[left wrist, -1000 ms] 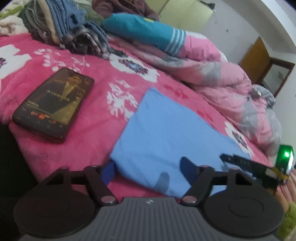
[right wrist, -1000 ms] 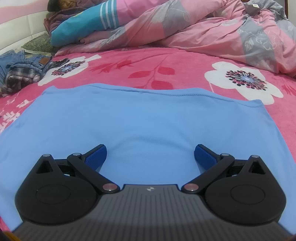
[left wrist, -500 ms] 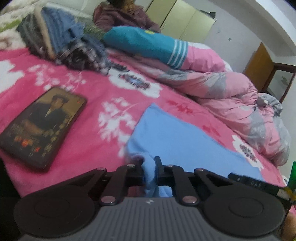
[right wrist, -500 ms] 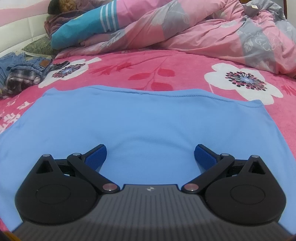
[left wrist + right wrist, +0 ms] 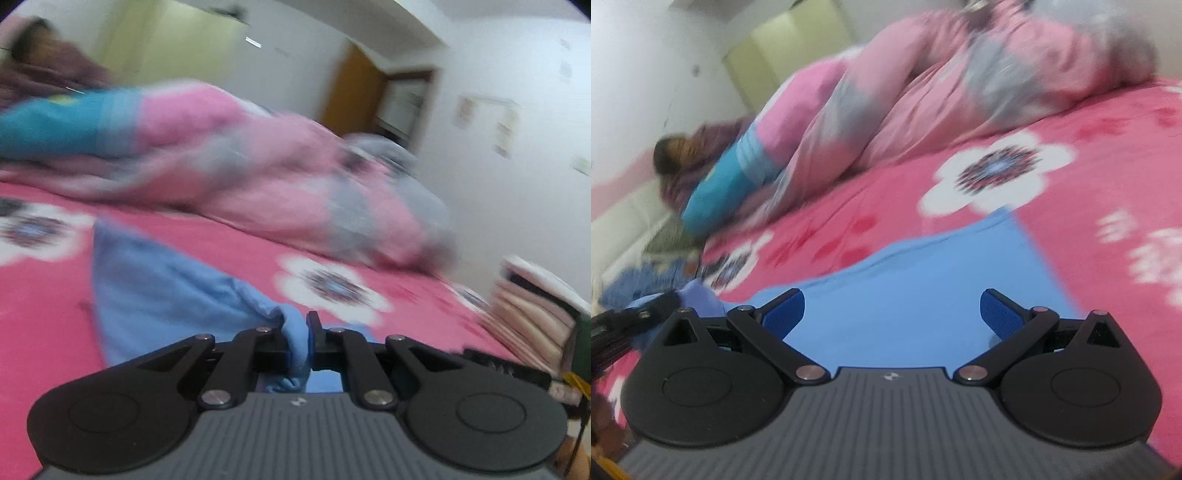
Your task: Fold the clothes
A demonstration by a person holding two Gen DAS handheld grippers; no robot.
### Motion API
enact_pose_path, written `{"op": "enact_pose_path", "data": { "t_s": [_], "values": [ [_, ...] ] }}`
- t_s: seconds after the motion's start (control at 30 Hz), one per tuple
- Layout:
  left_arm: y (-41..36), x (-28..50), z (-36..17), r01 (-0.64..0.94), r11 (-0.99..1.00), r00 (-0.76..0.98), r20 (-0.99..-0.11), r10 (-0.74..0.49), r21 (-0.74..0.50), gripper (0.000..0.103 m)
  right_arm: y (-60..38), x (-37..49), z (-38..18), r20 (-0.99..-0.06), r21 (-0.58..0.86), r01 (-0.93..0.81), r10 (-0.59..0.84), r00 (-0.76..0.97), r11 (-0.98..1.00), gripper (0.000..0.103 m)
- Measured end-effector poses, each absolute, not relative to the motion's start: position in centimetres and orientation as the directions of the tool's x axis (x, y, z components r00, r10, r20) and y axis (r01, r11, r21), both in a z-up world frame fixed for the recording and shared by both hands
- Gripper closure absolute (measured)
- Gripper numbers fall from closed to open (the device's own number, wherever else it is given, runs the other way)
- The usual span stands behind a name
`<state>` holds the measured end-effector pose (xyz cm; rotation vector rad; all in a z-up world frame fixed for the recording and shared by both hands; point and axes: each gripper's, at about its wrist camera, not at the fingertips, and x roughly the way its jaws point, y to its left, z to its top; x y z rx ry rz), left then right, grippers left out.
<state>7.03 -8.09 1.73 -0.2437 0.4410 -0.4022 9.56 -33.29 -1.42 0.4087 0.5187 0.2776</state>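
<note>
L gripper (image 5: 297, 341) pinches a bunched corner of the blue shirt (image 5: 155, 291), jaws clamped tight on the cloth, corner lifted off the red blanket (image 5: 40, 314). Rest of shirt trails down & left onto blanket. Pink quilt (image 5: 258, 166) behind, blurred. R gripper (image 5: 892, 314) w/ jaws wide, nothing between, hovers over shirt's flat part (image 5: 923, 266), which lies spread on blanket. L gripper's tip shows at R view's left edge.
</note>
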Motion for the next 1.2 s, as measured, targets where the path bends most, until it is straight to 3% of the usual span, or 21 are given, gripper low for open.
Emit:
{"op": "enact_pose_path", "data": {
  "t_s": [0.17,0.23,0.27,0.33,0.4,0.57,0.73,0.97,1.2],
  "values": [
    [-15.5,7.3,-2.8,0.486,0.832,0.658,-0.515,-0.550,-0.267,0.092,-39.2,6.4,-1.8,-0.408,0.476,-0.041,0.262,0.875,0.879,0.001],
    [-16.8,6.8,-4.4,0.500,0.825,0.611,-0.569,-0.551,-0.262,0.078,-40.7,5.4,-2.5,-0.420,0.500,-0.008,0.251,0.872,0.866,0.001],
    [-16.8,6.3,-4.5,0.512,0.820,0.616,-0.556,-0.558,-0.256,0.072,-41.1,5.0,-2.9,-0.424,0.511,-0.002,0.254,0.869,0.859,0.001],
    [-16.7,5.0,-4.1,0.543,0.803,0.617,-0.530,-0.581,-0.248,0.037,-41.8,4.3,-3.7,-0.429,0.535,0.008,0.263,0.864,0.845,0.001],
    [-16.1,3.7,-3.3,0.566,0.793,0.626,-0.507,-0.593,-0.228,0.030,-42.0,3.9,-4.1,-0.417,0.567,-0.004,0.291,0.861,0.824,0.001],
    [-13.5,1.3,-2.2,0.551,0.821,0.666,-0.513,-0.542,-0.152,0.029,-41.7,3.5,-3.9,-0.382,0.626,-0.068,0.381,0.842,0.777,0.001],
    [-10.4,-0.6,-2.2,0.452,0.889,0.727,-0.550,-0.411,-0.068,0.031,-39.5,3.0,-2.7,-0.388,0.604,-0.149,0.452,0.803,0.783,0.006],
    [-9.4,-2.1,-2.7,0.400,0.915,0.771,-0.560,-0.302,0.058,0.031,-36.3,3.4,-3.0,-0.491,0.570,-0.151,0.483,0.725,0.807,0.030],
    [-9.5,-2.7,-4.0,0.413,0.903,0.770,-0.574,-0.277,0.118,0.031,-33.9,4.8,-3.3,-0.572,0.516,-0.147,0.467,0.674,0.844,0.050]
  ]
}}
